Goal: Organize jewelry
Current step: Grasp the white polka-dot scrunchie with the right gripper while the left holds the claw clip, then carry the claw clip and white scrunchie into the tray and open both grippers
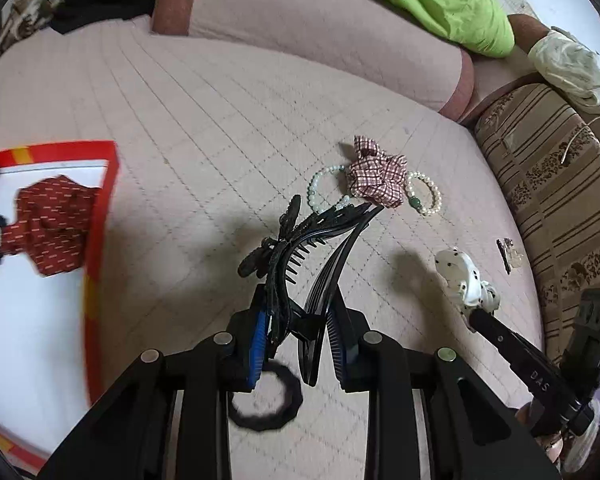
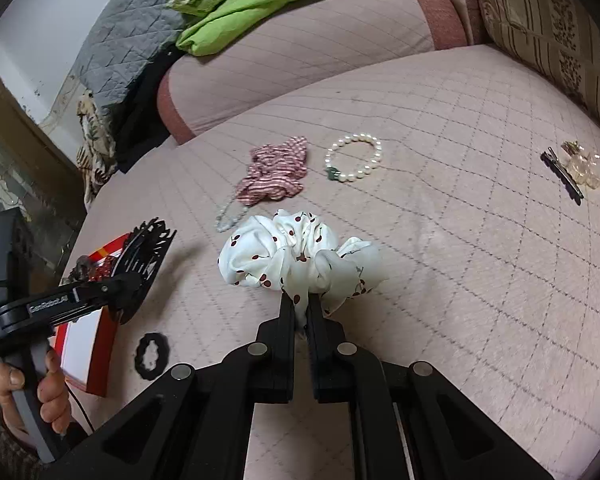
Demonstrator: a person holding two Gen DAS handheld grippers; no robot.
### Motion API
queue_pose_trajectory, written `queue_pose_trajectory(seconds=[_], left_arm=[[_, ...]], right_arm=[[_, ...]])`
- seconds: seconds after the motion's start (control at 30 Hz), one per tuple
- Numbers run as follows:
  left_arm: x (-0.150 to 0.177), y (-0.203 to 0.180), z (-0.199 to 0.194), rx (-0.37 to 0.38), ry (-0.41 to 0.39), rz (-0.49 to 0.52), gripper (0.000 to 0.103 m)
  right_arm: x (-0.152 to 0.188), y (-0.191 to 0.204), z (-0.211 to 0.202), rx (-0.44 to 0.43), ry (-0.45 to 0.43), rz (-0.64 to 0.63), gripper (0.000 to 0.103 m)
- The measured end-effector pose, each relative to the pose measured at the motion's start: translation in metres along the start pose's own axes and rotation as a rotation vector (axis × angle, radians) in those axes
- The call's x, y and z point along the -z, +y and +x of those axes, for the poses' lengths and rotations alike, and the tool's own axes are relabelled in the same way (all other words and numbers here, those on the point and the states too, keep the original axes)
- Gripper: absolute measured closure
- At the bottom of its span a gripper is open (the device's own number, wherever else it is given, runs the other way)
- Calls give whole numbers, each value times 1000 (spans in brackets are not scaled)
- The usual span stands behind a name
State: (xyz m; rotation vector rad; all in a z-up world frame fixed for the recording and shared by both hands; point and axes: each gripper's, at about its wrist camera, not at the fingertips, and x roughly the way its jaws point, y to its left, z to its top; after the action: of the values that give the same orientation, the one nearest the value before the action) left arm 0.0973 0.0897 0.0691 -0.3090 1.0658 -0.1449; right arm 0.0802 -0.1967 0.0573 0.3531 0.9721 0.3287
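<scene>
Jewelry and hair pieces lie scattered over the quilted sofa cushion [image 1: 204,128], and two of them are held above it at once.

Left wrist view: the left gripper [image 1: 298,320] is clamped on a black comb clip [image 1: 300,248], whose toothed arcs and ornamental edge rise straight ahead of the fingers. Beneath the gripper lies a black hair tie [image 1: 266,398]. Ahead and slightly right are a checked scrunchie [image 1: 376,176], a pale bead bracelet [image 1: 320,188] partly under it, and a pearl bracelet [image 1: 424,194] with a green bead. Far left stands the red-rimmed box [image 1: 104,208], holding a red patterned scrunchie [image 1: 52,224] and a dark tie. The step in hand appears to be the carry to the box; the next move calls for a swing leftward over the rim before the fingers part.

Right wrist view: the right gripper [image 2: 300,308] is closed on a white cherry-print scrunchie [image 2: 296,256], pinched at its near fold, with the fabric bunched ahead of the fingertips. Whether it clears the cushion cannot be told. Beyond it are the checked scrunchie and the pearl bracelet; far right lies a hair clip [image 2: 564,176] with clear beads. The box sits to the left, behind the left gripper, so the right hand likely must wait or pass around it.
</scene>
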Motion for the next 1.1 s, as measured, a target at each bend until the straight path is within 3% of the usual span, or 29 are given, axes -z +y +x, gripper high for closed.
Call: queue_pose_trajectory(seconds=[0.23, 0.5, 1.1], left_arm=[[21, 7, -45, -80, -70, 5, 77], [44, 50, -84, -163, -103, -72, 77], [70, 141, -135, -324, -177, -218, 77]], right_arm=[[6, 28, -14, -27, -10, -39, 96], [18, 69, -25, -59, -2, -113, 96], [56, 216, -8, -143, 99, -404, 96]])
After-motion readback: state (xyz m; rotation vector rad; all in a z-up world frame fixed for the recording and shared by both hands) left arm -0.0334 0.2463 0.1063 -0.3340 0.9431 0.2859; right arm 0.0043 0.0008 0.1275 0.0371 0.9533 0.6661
